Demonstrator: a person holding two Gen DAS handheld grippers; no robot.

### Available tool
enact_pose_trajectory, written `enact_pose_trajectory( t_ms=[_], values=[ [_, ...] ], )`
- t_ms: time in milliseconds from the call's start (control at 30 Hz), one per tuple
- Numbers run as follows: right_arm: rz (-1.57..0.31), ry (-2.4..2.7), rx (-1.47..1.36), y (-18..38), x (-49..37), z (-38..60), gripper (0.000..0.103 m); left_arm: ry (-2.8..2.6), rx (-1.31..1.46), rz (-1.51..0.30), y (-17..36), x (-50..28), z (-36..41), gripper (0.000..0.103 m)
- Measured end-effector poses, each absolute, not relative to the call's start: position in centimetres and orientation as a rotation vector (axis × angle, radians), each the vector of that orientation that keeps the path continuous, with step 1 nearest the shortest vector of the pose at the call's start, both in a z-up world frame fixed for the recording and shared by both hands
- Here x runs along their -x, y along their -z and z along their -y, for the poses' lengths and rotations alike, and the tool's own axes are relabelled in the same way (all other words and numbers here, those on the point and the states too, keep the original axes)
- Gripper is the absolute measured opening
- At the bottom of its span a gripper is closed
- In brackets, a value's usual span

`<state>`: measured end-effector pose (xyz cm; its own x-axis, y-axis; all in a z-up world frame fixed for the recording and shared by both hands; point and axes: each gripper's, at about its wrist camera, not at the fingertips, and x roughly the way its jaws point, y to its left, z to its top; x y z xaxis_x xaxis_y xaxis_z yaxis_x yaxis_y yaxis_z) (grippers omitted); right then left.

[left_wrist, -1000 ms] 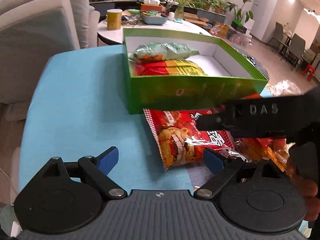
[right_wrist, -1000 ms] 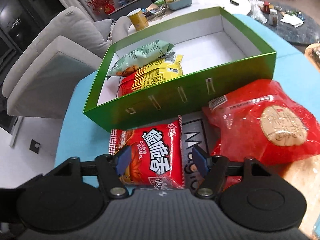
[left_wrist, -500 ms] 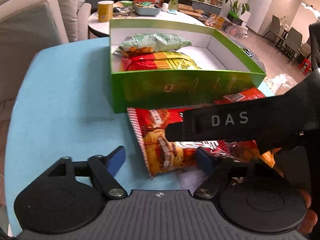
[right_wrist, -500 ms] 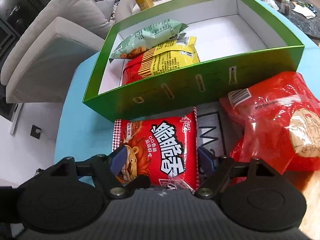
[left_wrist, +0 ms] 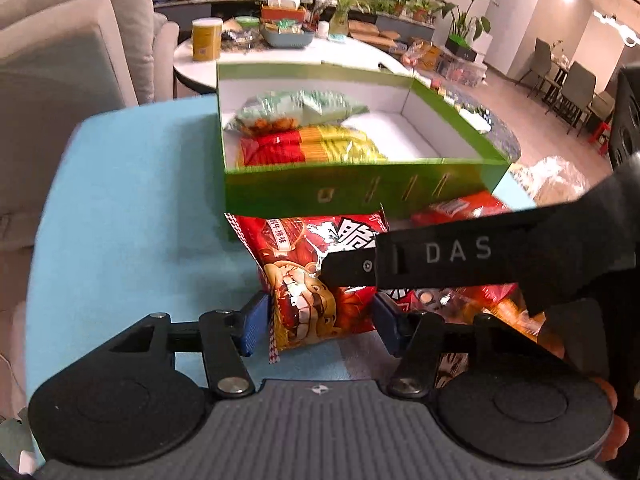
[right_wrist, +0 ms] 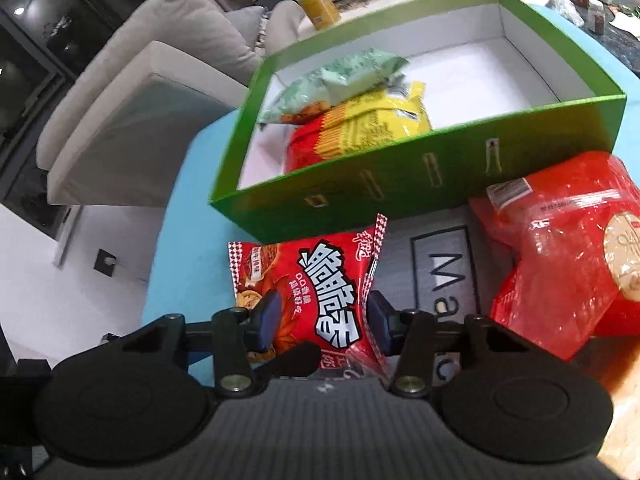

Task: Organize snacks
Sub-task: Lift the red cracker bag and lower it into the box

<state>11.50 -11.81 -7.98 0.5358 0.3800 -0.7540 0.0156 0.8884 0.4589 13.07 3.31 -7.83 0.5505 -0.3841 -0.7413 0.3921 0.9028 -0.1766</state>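
Now mid-grasp: both the left gripper (left_wrist: 320, 320) and the right gripper (right_wrist: 322, 322), jaws just closing, straddling the red snack packet (right_wrist: 316, 292) at lower centre, contact unclear. Next: clamp, lift over the green box (right_wrist: 400, 184) wall above.

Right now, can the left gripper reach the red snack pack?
Probably yes: the red snack pack sits between the left gripper's jaws, which have just been closing on it. The right gripper, also just closing around it, crosses above without blocking.
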Motion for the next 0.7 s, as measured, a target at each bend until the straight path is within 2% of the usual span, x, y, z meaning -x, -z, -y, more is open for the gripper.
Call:
enact_pose_trajectory(
  t_ms=[300,700],
  values=[
    [-0.865,-0.255,-0.424,3.9,-10.6,12.7,0.08,0.467,-0.035,-0.766,3.9,-12.3,-2.0,0.054],
    [-0.781,-0.225,-0.403,1.8,-11.5,15.7,0.08,0.502,-0.067,-0.736,2.0,-13.4,1.9,0.054]
  ],
)
